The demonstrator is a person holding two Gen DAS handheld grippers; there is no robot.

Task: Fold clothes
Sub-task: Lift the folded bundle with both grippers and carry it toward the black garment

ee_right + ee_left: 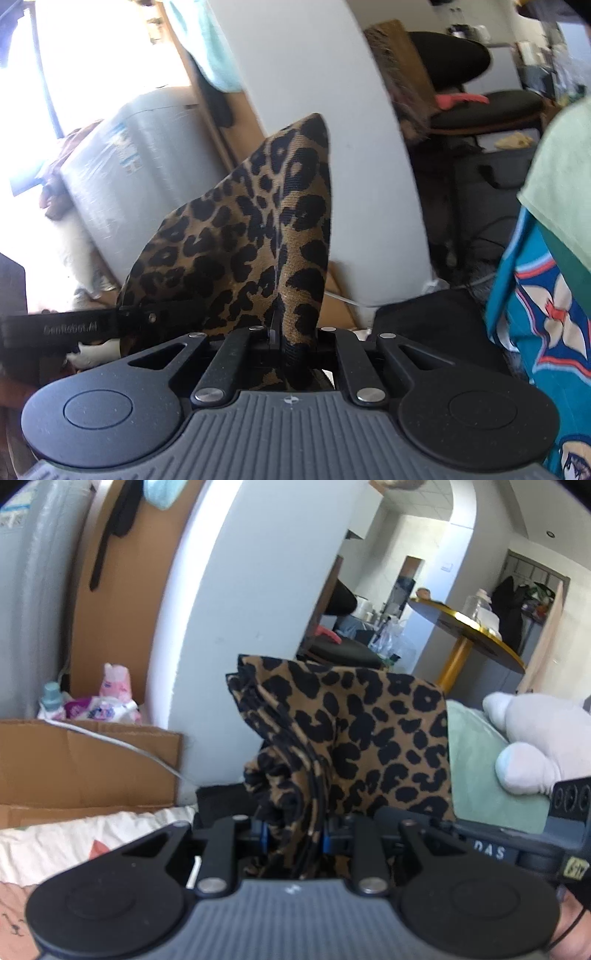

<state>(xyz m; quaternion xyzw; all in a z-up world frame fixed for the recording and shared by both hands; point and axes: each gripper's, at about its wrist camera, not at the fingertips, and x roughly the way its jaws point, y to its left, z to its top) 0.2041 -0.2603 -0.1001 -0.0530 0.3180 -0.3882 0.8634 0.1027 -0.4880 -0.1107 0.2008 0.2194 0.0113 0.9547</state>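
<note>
Both grippers pinch the same piece of clothing — a leopard-print cloth (354, 738). The left gripper (295, 840) is pressed together on a thick bunch of it, many layers squeezed between its blue pads. The right gripper (284, 347) is pressed together on a thinner edge, with a pointed corner of the leopard-print cloth (258, 236) standing straight up past its tips.

The cloth is up in the air, not lying on the bed. In the left view it rises in front of the big white pillar (229, 602), and a corner of a patterned bedspread (74, 838) shows low down, left of the cloth. A gloved hand (532, 738) sits to the right of the cloth, holding the right gripper's handle.

The 2 grippers look very close, side by side, so the cloth seems already doubled over. Its long way runs up and away from both grippers. I think the next move is to bring both down together toward the bed, keeping the edges matched — if 1 gripper drops faster, the fold may slip crooked.
</note>
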